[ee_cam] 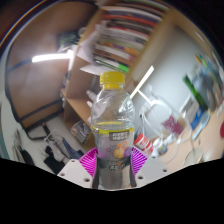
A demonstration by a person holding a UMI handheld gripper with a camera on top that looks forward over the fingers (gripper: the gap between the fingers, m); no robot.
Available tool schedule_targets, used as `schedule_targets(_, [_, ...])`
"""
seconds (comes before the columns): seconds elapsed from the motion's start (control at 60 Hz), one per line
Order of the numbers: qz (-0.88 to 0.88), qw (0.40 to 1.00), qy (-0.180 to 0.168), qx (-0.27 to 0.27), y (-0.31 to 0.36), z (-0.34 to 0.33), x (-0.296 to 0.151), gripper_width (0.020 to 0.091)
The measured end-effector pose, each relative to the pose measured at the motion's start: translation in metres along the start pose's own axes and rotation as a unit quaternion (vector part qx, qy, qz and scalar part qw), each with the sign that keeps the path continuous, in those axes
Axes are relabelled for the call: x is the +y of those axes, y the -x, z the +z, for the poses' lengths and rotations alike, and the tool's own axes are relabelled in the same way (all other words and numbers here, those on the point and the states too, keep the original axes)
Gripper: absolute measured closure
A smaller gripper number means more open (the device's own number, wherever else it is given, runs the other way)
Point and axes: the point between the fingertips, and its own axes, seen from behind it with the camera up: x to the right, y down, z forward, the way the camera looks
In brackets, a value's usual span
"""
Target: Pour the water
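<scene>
Bookshelf [125,30] across the background behind the bottle, tilted steeply in view, packed with rows of books and papers; individual titles unreadable. Long bright ceiling light [47,57] off to one side of the bottle, a second bright streak [144,78] on the other side just past the cap. Cluttered surface [60,140] low behind the bottle, strewn with small items too blurred to name; some green and red objects [200,115] further off to the side, near the shelf's end, not identifiable. Clear plastic bottle [112,135] dead centre, upright relative to the gripper, filling the near field and reaching up in front of the shelf. Yellow cap [113,76] on top, screwed on. Label band [112,126] round the bottle's middle, dark print on pale ground, text not legible. Body transparent; yellowish tint in the lower part just under the label, likely liquid, though exact fill level cannot be judged through the glare and the label. Upper part above the label looks clear, background showing through. Gripper [112,165] at the bottle's base, clamped on the lower body from both sides; magenta pads [89,160] showing at either flank of the bottle, pressed against its wall with no gap seen. Bottle base hidden down between the fingers, so no support under it visible; seemingly carried by the grasp alone.
</scene>
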Motion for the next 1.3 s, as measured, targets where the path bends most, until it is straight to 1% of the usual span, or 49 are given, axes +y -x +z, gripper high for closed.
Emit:
schedule_targets(0.033, [-0.064, 0.998, -0.021, 0.01, 0.005, -0.009, -0.027, 0.0676])
schedule_targets(0.05, [-0.097, 0.995, -0.034, 0.006, -0.006, -0.016, -0.042, 0.0676])
schedule_targets(0.1, [-0.18, 0.981, -0.065, 0.031, -0.012, -0.032, -0.083, 0.0675])
schedule_targets(0.133, [-0.225, 0.969, -0.084, 0.062, -0.013, -0.039, -0.107, 0.0676])
schedule_targets(0.183, [-0.29, 0.944, -0.11, 0.115, -0.038, -0.057, -0.141, 0.0676])
schedule_targets(0.25, [-0.354, 0.908, -0.127, 0.186, -0.09, -0.081, -0.18, 0.0677])
schedule_targets(0.267, [-0.368, 0.9, -0.13, 0.193, -0.114, -0.084, -0.192, 0.0674])
schedule_targets(0.3, [-0.381, 0.889, -0.125, 0.219, -0.146, -0.093, -0.199, 0.0676])
schedule_targets(0.333, [-0.393, 0.882, -0.112, 0.236, -0.179, -0.098, -0.198, 0.0676])
schedule_targets(0.383, [-0.389, 0.882, -0.081, 0.252, -0.228, -0.104, -0.184, 0.0675])
schedule_targets(0.45, [-0.34, 0.899, -0.046, 0.27, -0.301, -0.104, -0.164, 0.0675])
schedule_targets(0.483, [-0.322, 0.904, -0.023, 0.279, -0.324, -0.106, -0.153, 0.0677])
schedule_targets(0.55, [-0.338, 0.895, -0.005, 0.292, -0.355, -0.111, -0.145, 0.0674])
schedule_targets(0.617, [-0.361, 0.886, 0.008, 0.293, -0.372, -0.112, -0.132, 0.0674])
schedule_targets(0.683, [-0.377, 0.874, 0.022, 0.307, -0.39, -0.117, -0.124, 0.0672])
schedule_targets(0.817, [-0.377, 0.873, 0.061, 0.302, -0.411, -0.116, -0.094, 0.0673])
schedule_targets(0.833, [-0.373, 0.875, 0.067, 0.303, -0.414, -0.117, -0.09, 0.0664])
schedule_targets(0.85, [-0.369, 0.875, 0.07, 0.304, -0.414, -0.119, -0.088, 0.0653])
schedule_targets(0.867, [-0.373, 0.877, 0.056, 0.298, -0.412, -0.117, -0.092, 0.0661])
schedule_targets(0.883, [-0.373, 0.878, 0.054, 0.297, -0.414, -0.118, -0.092, 0.066])
schedule_targets(0.9, [-0.368, 0.88, 0.052, 0.297, -0.413, -0.118, -0.093, 0.0635])
schedule_targets(0.917, [-0.36, 0.882, 0.052, 0.299, -0.415, -0.119, -0.092, 0.0641])
schedule_targets(0.983, [-0.344, 0.89, 0.055, 0.294, -0.413, -0.12, -0.091, 0.0622])
schedule_targets(1.05, [-0.343, 0.893, 0.06, 0.286, -0.413, -0.12, -0.089, 0.0622])
schedule_targets(1.217, [-0.357, 0.886, 0.066, 0.288, -0.413, -0.121, -0.086, 0.0607])
schedule_targets(1.3, [-0.371, 0.879, 0.068, 0.293, -0.412, -0.121, -0.086, 0.0579])
